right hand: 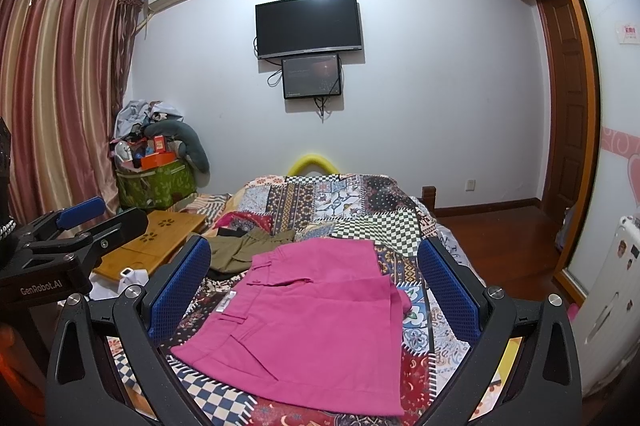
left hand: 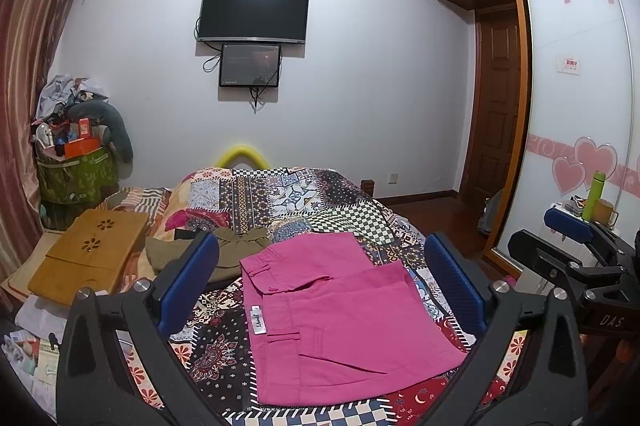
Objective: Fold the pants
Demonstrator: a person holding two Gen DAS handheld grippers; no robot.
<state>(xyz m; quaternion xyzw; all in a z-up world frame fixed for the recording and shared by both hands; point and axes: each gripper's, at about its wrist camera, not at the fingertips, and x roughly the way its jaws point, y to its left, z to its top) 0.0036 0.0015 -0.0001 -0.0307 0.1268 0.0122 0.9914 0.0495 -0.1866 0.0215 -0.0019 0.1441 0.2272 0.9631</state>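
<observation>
Pink pants lie folded into a compact stack on the patchwork bedspread, waistband and white label to the left; they also show in the right wrist view. My left gripper hangs open and empty above the pants, blue pads wide apart. My right gripper is also open and empty above them. The right gripper shows at the right edge of the left wrist view, and the left gripper at the left edge of the right wrist view.
Olive-green folded clothing lies just behind the pink pants. A wooden lap tray sits on the bed's left. A green bag of clutter stands by the curtain. A wardrobe and door are at the right.
</observation>
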